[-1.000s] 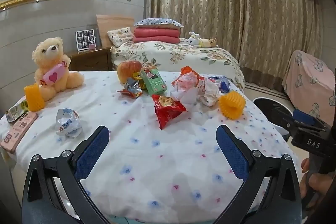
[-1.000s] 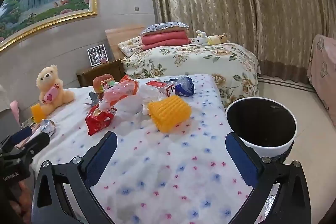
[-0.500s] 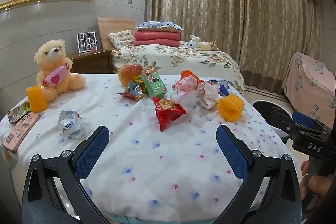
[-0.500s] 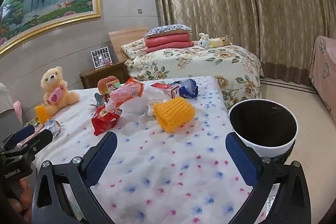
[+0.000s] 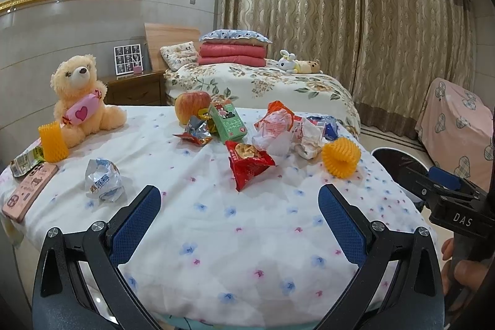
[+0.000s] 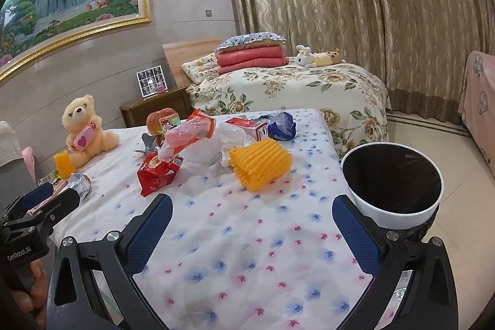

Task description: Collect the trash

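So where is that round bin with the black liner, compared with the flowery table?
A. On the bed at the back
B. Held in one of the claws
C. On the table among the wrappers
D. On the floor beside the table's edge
D: the bin stands on the tiled floor next to the table, lower than its top, and neither open claw touches it.

Beyond my blue-padded fingers point(image 5: 136, 225) the white bedsheet point(image 5: 216, 206) is sprinkled with blue and pink flowers. Ahead lie a red snack wrapper point(image 5: 247, 166), a green carton point(image 5: 229, 122) and an orange ribbed foam sleeve point(image 6: 260, 164). Right of my right jaws, a white bin point(image 6: 399, 212) is lined black.
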A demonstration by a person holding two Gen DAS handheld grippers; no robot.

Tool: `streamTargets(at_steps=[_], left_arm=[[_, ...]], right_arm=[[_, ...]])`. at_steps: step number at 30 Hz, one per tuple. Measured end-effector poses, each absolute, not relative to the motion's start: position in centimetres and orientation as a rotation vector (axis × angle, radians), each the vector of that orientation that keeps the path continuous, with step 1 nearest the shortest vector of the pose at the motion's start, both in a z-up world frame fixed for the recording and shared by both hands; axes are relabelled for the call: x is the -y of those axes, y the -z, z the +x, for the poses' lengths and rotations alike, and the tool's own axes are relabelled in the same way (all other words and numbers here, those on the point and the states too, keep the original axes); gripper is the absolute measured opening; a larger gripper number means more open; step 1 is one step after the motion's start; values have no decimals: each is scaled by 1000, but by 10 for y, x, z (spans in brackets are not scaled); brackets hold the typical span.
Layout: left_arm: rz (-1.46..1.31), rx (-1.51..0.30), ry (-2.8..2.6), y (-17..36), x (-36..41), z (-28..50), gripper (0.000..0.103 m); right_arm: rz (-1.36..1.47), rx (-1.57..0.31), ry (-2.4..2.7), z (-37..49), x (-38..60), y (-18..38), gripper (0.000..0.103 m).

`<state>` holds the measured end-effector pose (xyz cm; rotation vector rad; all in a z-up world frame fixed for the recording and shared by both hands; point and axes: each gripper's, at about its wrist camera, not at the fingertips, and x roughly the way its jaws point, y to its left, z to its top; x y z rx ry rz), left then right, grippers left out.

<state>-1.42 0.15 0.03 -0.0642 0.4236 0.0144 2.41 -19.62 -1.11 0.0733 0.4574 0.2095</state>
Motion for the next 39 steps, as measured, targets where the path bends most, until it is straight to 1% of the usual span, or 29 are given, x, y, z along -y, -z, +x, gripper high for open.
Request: streamTargets(at_steps=[39], left_arm=[[-65,-432,-11,3,-2,-14,103]], right_arm=[[79,-469,-218,24,193,14,103]])
